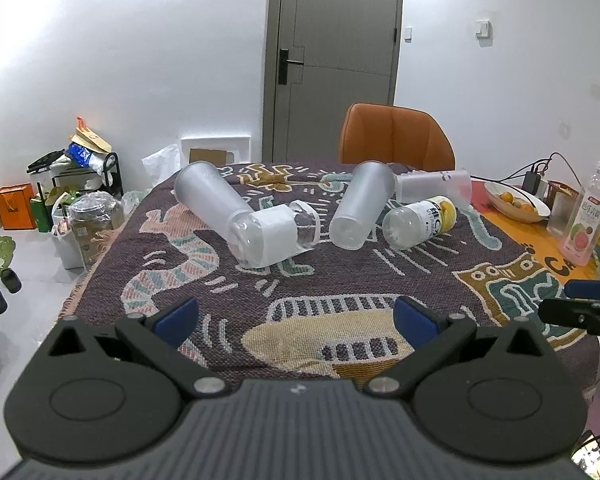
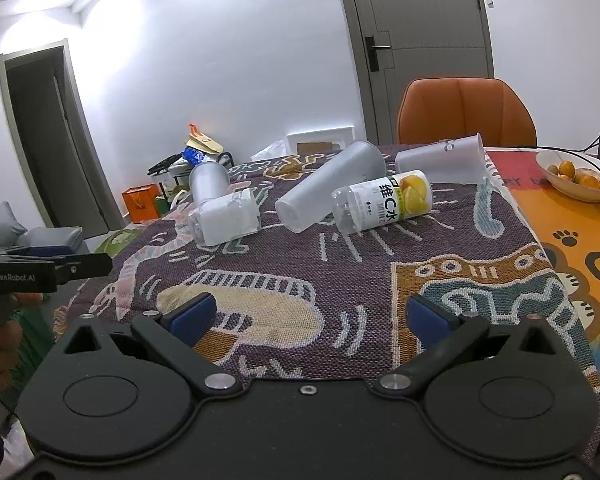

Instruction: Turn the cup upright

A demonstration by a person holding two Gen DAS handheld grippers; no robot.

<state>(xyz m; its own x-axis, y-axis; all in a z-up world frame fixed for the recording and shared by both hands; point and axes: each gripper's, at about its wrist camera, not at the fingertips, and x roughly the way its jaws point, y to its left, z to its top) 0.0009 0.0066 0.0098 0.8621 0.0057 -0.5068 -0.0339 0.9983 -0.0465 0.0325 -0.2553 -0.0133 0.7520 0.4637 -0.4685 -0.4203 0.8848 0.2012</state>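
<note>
Several plastic containers lie on their sides on the patterned cloth. A frosted cup lies at far left. A second frosted cup lies mid-table with its base toward me. A third, whitish cup lies at the far edge. My left gripper is open and empty over the near cloth. My right gripper is open and empty too; it also shows at the right edge of the left wrist view.
A clear jar with a white label and a yellow-labelled bottle lie among the cups. A bowl of oranges, an upright pink-label bottle and cables sit at right. An orange chair stands behind the table.
</note>
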